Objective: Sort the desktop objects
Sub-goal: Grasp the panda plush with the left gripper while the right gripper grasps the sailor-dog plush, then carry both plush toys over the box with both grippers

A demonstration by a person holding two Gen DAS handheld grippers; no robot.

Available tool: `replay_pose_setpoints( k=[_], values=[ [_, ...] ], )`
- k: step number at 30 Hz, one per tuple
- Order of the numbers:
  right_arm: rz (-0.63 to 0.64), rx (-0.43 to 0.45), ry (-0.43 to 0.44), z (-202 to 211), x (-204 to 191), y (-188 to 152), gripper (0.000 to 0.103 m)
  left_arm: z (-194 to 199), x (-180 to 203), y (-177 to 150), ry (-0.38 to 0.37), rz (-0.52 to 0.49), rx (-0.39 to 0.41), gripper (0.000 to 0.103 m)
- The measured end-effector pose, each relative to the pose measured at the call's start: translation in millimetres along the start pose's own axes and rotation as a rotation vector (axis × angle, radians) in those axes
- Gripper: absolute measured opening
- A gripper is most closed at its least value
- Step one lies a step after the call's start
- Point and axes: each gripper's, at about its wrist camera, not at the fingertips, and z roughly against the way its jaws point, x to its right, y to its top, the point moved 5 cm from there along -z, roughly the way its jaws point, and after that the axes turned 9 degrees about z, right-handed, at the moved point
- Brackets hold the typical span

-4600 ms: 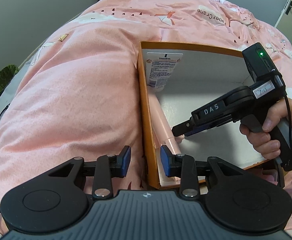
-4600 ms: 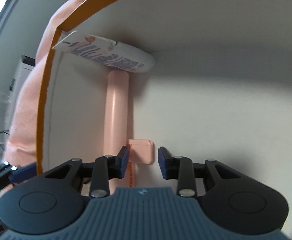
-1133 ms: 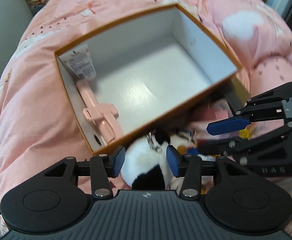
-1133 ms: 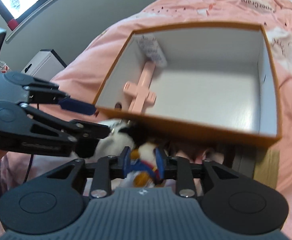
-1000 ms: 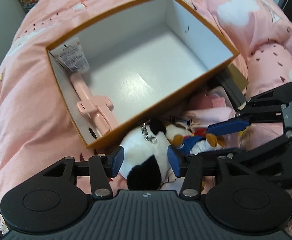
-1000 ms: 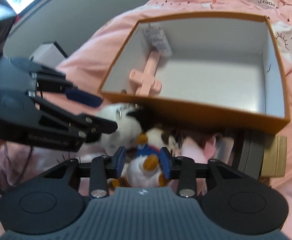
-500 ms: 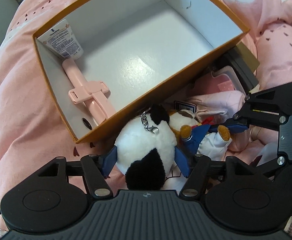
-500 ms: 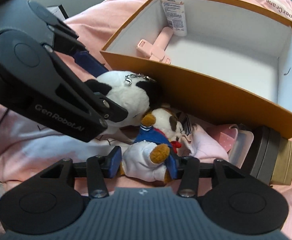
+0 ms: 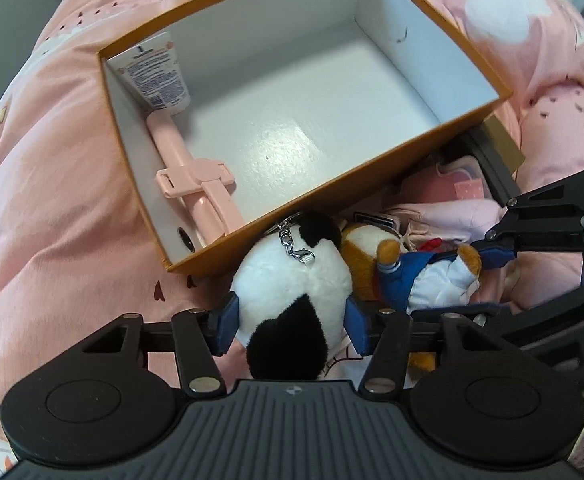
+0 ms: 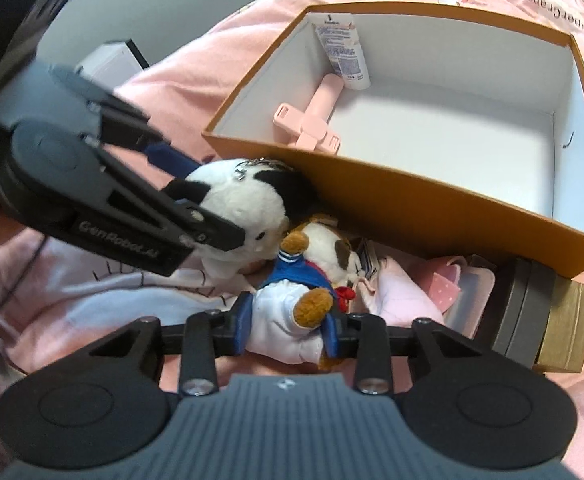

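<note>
A black-and-white plush [image 9: 292, 284] with a keychain clasp lies on the pink bedding, against the near wall of an orange box [image 9: 292, 120]. My left gripper [image 9: 289, 320] points down over the plush. Its jaws are closing and the blue pads press the plush's sides. Beside it lies a dog plush [image 10: 287, 320] in blue and white clothes. My right gripper [image 10: 287, 326] straddles the dog, jaws closing, pads pressing its body. In the box lie a pink selfie stick [image 9: 195, 184] and a lotion tube [image 9: 155, 76]. Each view shows the other gripper: left gripper [image 10: 199, 200], right gripper [image 9: 468, 280].
The orange box [image 10: 432, 208] stands on a pink duvet [image 9: 51, 200]. Under its right front corner sit a pink cloth [image 10: 404, 292], a clear container with a pink lid [image 10: 468, 284] and a dark and gold box [image 10: 540, 320]. A grey wall rises behind.
Both grippers have come down close over the two plush toys. Their jaws widened around the toys half a second ago and have since narrowed onto them.
</note>
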Motion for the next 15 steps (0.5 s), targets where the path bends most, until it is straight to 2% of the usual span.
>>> replay_pose_setpoints(
  k=[6, 11, 15],
  values=[
    [-0.041, 0.042, 0.077, 25.0, 13.1, 14.9, 0.037, 24.6, -3.4, 4.5, -0.059, 0.05, 0.024, 0.062],
    [-0.025, 0.058, 0.101, 42.1, 21.1, 29.1, 0.036, 49.9, -2.6, 10.0, -0.112, 0.073, 0.072, 0.061],
    [0.005, 0.071, 0.108, 55.2, 22.0, 42.0, 0.036, 65.7, -4.2, 15.4, -0.115, 0.076, 0.112, 0.061]
  ],
)
